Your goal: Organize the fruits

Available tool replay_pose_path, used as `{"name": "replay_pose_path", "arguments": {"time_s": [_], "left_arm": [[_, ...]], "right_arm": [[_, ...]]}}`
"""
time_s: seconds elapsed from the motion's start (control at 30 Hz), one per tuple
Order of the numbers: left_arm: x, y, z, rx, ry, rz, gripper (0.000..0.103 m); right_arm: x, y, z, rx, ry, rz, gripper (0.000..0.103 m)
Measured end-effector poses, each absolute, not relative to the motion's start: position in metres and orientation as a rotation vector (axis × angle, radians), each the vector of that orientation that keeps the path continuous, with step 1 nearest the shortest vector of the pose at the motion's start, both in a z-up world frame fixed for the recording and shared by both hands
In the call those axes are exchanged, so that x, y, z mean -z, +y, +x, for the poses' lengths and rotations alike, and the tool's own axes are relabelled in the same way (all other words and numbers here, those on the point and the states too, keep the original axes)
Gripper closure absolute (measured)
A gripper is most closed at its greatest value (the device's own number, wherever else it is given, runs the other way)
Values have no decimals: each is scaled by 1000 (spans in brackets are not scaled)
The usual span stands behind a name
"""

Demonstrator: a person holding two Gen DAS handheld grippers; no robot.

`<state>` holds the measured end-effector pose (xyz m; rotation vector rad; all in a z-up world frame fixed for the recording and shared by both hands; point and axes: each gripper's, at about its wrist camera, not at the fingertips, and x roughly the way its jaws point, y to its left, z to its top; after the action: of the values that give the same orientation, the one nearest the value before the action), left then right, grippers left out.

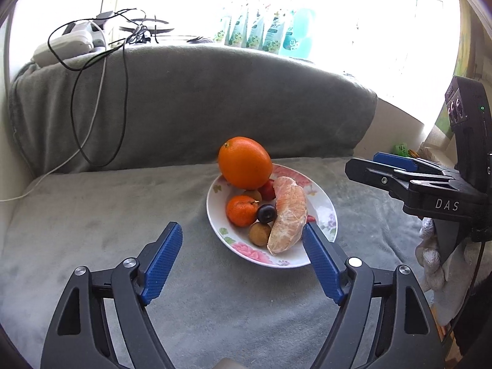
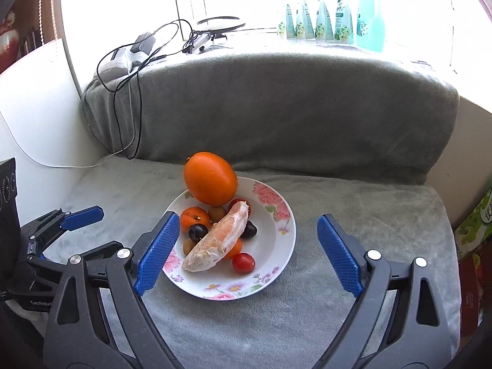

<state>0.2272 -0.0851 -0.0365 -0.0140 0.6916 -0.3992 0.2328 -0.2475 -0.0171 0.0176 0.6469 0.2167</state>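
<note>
Both tongs gape empty: the left tongs (image 1: 243, 240) hang at the plate's (image 1: 323, 209) near rim, closer than the right tongs (image 2: 249, 233). The peeled segment (image 1: 289, 218) runs near to far; the orange (image 1: 245, 162) sits at the sofa-back (image 1: 200, 101) side.

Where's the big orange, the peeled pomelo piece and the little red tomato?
Big round orange (image 2: 211, 182), right wrist view, middle of its peel.
Peeled pomelo segment (image 2: 220, 241), right wrist view, its middle.
Small red cherry tomato (image 2: 243, 263), right wrist view, centre.

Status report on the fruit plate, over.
Left claw open, empty. Right claw open, empty. Fruit piled on floral plate, big orange on top. Nothing in the way.
</note>
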Motion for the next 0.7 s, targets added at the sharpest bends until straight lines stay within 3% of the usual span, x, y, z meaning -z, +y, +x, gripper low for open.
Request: {"name": "replay_pose_path", "arguments": {"time_s": [0.7], "left_arm": [[15, -70, 175, 234, 611, 59, 21]], "right_arm": [[1, -246, 165, -89, 506, 32, 10]]}}
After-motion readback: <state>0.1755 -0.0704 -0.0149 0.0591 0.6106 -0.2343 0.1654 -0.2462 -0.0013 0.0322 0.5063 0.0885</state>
